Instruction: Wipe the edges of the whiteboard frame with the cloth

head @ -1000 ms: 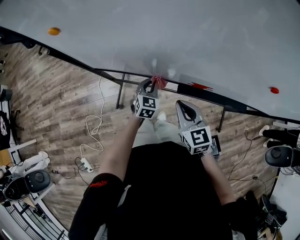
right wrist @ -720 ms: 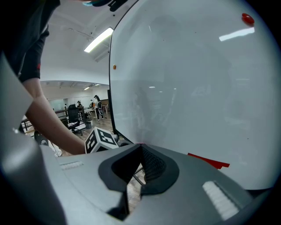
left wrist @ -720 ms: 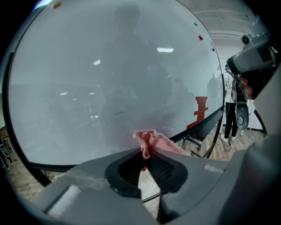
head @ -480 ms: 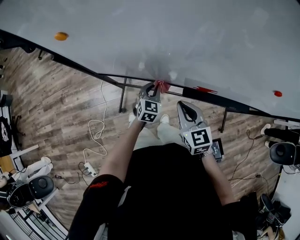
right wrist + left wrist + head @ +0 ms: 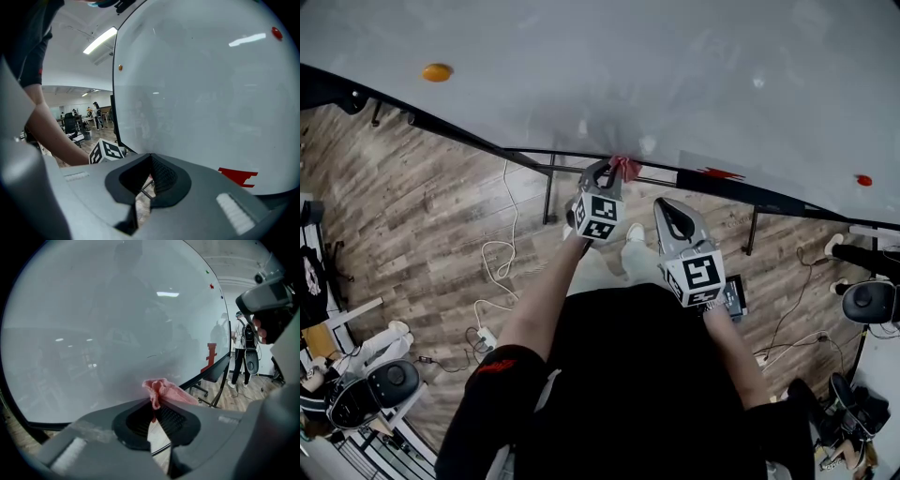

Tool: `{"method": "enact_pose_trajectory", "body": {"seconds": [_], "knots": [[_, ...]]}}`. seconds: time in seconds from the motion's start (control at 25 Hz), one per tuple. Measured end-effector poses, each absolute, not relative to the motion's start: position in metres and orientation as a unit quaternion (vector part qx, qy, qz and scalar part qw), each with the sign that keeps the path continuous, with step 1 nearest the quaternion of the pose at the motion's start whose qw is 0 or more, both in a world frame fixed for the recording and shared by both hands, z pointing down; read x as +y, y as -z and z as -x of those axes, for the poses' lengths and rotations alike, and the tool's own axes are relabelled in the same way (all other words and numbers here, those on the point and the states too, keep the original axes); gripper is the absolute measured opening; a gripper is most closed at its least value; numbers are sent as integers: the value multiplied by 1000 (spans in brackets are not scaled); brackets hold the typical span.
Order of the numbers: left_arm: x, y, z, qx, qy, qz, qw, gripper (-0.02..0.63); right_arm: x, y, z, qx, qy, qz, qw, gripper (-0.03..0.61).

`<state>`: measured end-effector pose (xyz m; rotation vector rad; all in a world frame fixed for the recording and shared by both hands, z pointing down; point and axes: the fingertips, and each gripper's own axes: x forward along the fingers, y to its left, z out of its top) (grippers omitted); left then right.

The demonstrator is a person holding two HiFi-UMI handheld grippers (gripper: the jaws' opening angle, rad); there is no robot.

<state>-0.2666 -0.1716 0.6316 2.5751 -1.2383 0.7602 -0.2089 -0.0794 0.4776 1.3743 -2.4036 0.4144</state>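
A large whiteboard (image 5: pixel 656 66) fills the top of the head view, with its dark lower frame edge (image 5: pixel 487 142) running across below it. My left gripper (image 5: pixel 609 172) is shut on a small pink cloth (image 5: pixel 625 166), which is pressed against the board's bottom edge. In the left gripper view the pink cloth (image 5: pixel 161 391) sticks out between the closed tips of my left gripper (image 5: pixel 153 401), against the board (image 5: pixel 112 324). My right gripper (image 5: pixel 667 212) hangs lower and to the right, shut and empty, a little short of the frame. The right gripper view shows my right gripper (image 5: pixel 151 165) with nothing in it.
Orange (image 5: pixel 437 71) and red (image 5: pixel 862 180) magnets sit on the board, with a red mark (image 5: pixel 720 173) near the black tray. Below lie wood floor, a white cable with power strip (image 5: pixel 487 335), stand legs (image 5: pixel 549 192) and office chairs (image 5: pixel 380 386). A person (image 5: pixel 246 352) stands beyond the board.
The left gripper with the cloth has shifted slightly to the right along the lower frame edge. The right gripper has hardly moved.
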Motion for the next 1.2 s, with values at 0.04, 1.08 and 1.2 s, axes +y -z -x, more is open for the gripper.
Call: {"method": "enact_pose_trajectory", "body": {"seconds": [0.04, 1.08, 1.2], "knots": [[-172, -632, 269, -417, -256, -867, 93, 21, -80, -478, 212, -846, -146, -484, 170, 2], [-185, -637, 327, -403, -261, -872, 94, 21, -84, -482, 271, -834, -154, -501, 173, 2], [-183, -636, 328, -398, -260, -875, 92, 21, -81, -482, 274, -831, -155, -506, 171, 2]]}}
